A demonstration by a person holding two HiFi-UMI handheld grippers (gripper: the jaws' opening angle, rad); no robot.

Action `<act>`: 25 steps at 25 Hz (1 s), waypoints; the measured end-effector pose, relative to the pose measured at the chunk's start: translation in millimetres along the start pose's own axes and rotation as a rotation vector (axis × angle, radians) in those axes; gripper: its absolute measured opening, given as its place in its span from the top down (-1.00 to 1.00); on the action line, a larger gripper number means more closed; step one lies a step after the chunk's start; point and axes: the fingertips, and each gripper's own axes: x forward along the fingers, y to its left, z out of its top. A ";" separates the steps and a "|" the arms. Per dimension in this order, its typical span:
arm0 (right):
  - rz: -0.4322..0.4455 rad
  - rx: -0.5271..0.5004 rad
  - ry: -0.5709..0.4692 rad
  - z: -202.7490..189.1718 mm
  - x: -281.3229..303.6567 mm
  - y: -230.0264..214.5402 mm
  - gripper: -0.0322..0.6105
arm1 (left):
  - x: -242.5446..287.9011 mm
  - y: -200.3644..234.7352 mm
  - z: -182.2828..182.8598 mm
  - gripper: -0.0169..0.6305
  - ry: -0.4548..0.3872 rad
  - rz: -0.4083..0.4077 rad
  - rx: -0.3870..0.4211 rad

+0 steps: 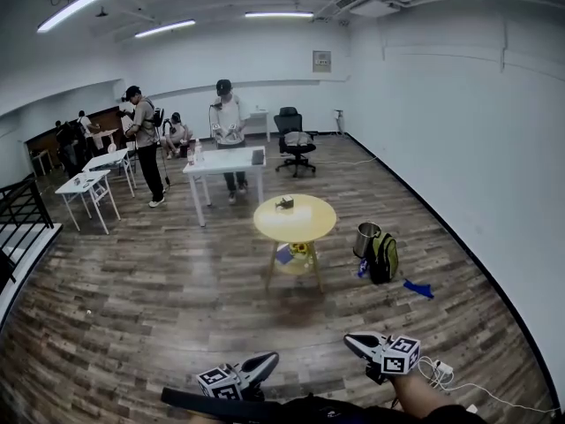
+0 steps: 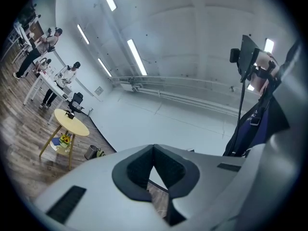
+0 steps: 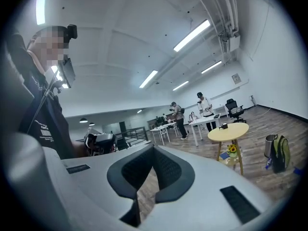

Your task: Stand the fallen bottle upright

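Both grippers held low and closed, far from the furniture

The left gripper (image 1: 267,359) is seen at the bottom centre of the head view and the right gripper (image 1: 351,339) to its right, both raised above the wooden floor (image 1: 159,299). In each gripper view the jaws are seen brought together at their tips, with nothing held between the dark pads. A yellow round table (image 1: 294,221) is placed at mid-frame, well apart from both grippers, and a small dark object (image 1: 284,203) is set on its top. The bottle cannot be made out at this distance. A green backpack (image 1: 384,258) is seen right of the table.
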 end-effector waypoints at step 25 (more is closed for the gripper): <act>0.168 -0.017 0.022 98.5 -3.3 -278.1 0.91 | 263.9 92.0 28.9 0.92 -0.079 0.113 0.004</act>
